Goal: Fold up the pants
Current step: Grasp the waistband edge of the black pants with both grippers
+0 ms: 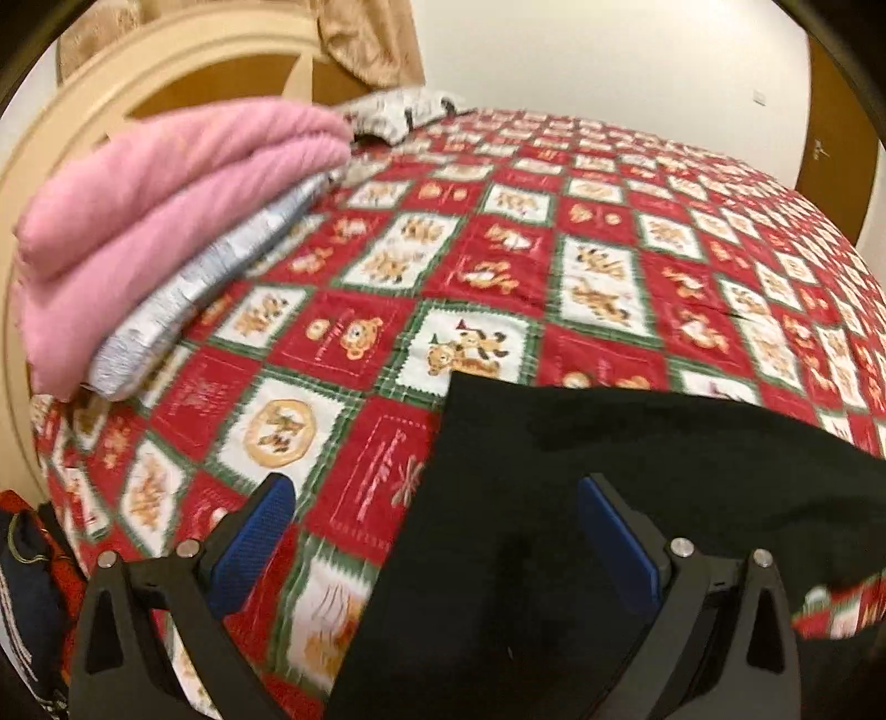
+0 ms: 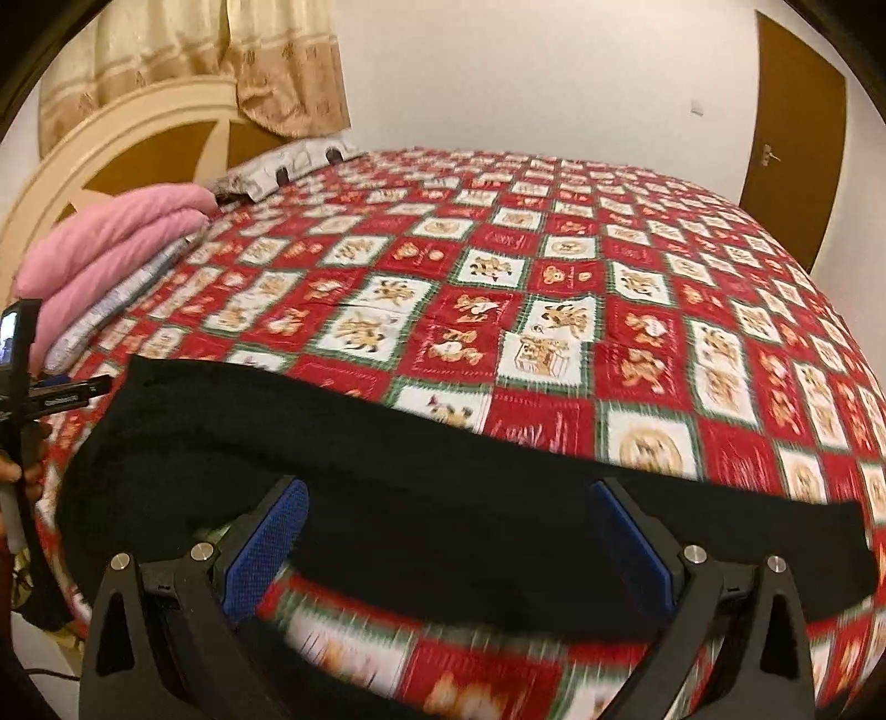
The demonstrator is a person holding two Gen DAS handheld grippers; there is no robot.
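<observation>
Left wrist view shows the left gripper (image 1: 434,512) spread wide, its blue-padded fingers (image 1: 260,531) well apart and clasping nothing. The black pants (image 1: 609,498) lie between and beyond them at the near edge of the bed, one corner pointing away toward the middle of the red, white and green patchwork bedspread (image 1: 498,249). Farther off to the left, a folded pink blanket (image 1: 166,194) rests on a pale grey-blue folded cloth (image 1: 210,288), both against the cream and brown headboard (image 1: 111,99). A grey patterned pillow (image 1: 398,111) sits behind them, with a beige curtain (image 1: 371,39) above.

In the right wrist view, the right gripper (image 2: 448,520) is likewise spread wide with nothing between its pads (image 2: 271,543). The pants (image 2: 387,471) stretch as a long black band across the near edge of the bedspread (image 2: 554,249), beneath and just beyond the fingers. At the left edge the other gripper's body (image 2: 22,376) shows, held by a hand (image 2: 22,471). Beyond lie the pink blanket (image 2: 111,232), the headboard (image 2: 111,149), the curtain (image 2: 221,55), and a brown door (image 2: 797,127) at the far right.
</observation>
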